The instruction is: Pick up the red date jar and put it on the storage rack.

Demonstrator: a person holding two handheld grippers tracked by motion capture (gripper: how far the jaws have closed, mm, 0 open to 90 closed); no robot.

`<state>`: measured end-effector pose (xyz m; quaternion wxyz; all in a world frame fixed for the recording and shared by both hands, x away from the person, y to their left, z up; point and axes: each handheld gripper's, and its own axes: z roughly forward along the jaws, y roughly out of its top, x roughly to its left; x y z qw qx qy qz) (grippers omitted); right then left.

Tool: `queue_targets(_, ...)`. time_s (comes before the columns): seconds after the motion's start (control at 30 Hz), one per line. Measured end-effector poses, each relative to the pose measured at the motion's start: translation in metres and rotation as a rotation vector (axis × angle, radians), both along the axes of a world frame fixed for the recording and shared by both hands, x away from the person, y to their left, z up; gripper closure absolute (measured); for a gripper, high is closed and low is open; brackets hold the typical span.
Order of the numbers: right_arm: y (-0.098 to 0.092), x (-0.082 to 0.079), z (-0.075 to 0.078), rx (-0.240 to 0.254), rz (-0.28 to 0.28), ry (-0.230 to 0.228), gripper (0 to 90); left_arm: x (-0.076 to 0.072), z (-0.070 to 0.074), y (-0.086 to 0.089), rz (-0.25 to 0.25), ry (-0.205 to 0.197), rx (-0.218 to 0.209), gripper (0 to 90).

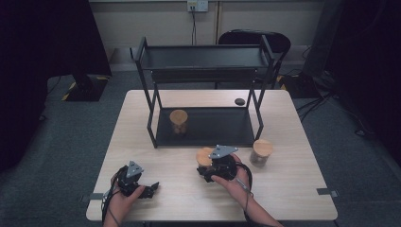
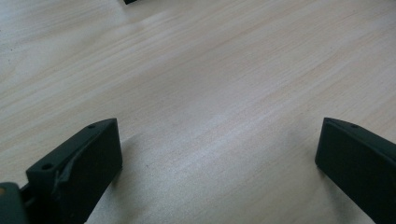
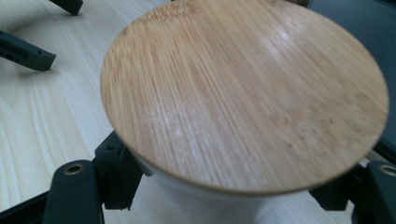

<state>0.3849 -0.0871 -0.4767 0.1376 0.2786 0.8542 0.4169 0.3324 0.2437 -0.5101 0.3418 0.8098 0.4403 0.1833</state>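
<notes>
The round bamboo lid [image 3: 245, 95] sits closest to the lens in the right gripper view: a flat disc with fine, straight grain and a faint sheen, capping a pale, cylindrical jar [image 1: 204, 157] whose wall shows just beneath the rim. The right gripper [image 1: 213, 168] is clamped on this jar, its two black jaws pressing the wall from either side below the lid (the pads themselves are partly hidden under the disc). In the high view the jar stands on the light wooden table [image 1: 293, 189], just in front of the black metal rack [image 1: 203, 61] and near its front edge. The rack is an open frame of thin square tubing with two flat, dark shelves. A second lidded jar [image 1: 178, 121] stands on the lower shelf, toward its left end. A third lidded jar [image 1: 261, 151] stands on the table, just to the right of the right gripper. The left gripper [image 1: 150, 189] rests low at the near left of the table, well apart from the jars, jaws spread wide with only bare, matte wood grain between them. A small dark oval object [image 1: 239, 101] lies on the table beside the rack's right rear leg.
</notes>
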Motion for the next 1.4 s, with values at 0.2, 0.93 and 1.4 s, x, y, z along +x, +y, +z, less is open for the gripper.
queue_targets(0.2,0.004,0.005,0.004,0.007,-0.004,0.004,25.2,0.0,0.0,0.0,0.0,0.0,0.0,0.1)
queue_targets(0.93,0.005,0.025,0.014,0.0,-0.027,0.003,25.2,0.0,0.0,0.0,0.0,0.0,0.0,0.1)
queue_targets(1.4,0.011,0.037,0.018,-0.008,-0.035,0.014,25.2,0.0,0.0,0.0,-0.004,0.0,0.0,0.1)
